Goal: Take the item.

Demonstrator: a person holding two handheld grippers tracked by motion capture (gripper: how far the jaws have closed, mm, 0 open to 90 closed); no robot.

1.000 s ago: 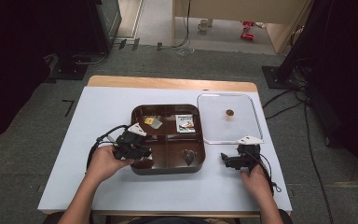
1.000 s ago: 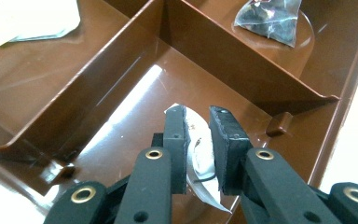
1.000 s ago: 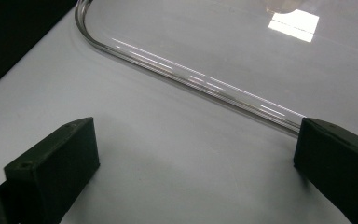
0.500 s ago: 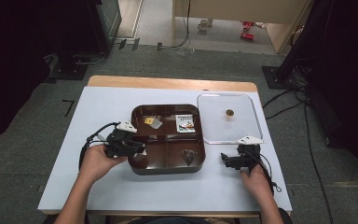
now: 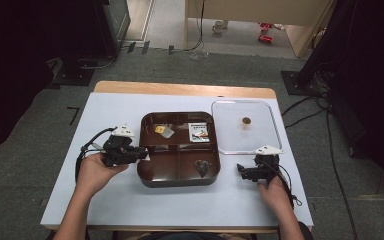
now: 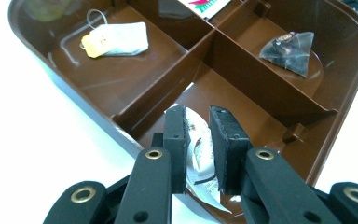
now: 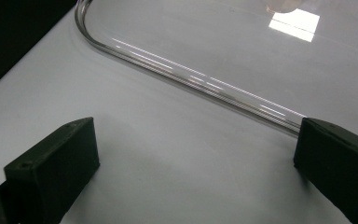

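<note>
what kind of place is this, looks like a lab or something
Probably a lab or workshop set up for recording. A white table stands on grey carpet, cables trail across the floor beside dark stands, and a person works a handheld gripper in each hand over a brown tray of tea bags.

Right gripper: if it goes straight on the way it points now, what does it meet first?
Probably the rim of the clear lid. The right gripper has its jaws wide open over bare table, and the rim crosses just ahead. Depth is hard to judge.
</note>
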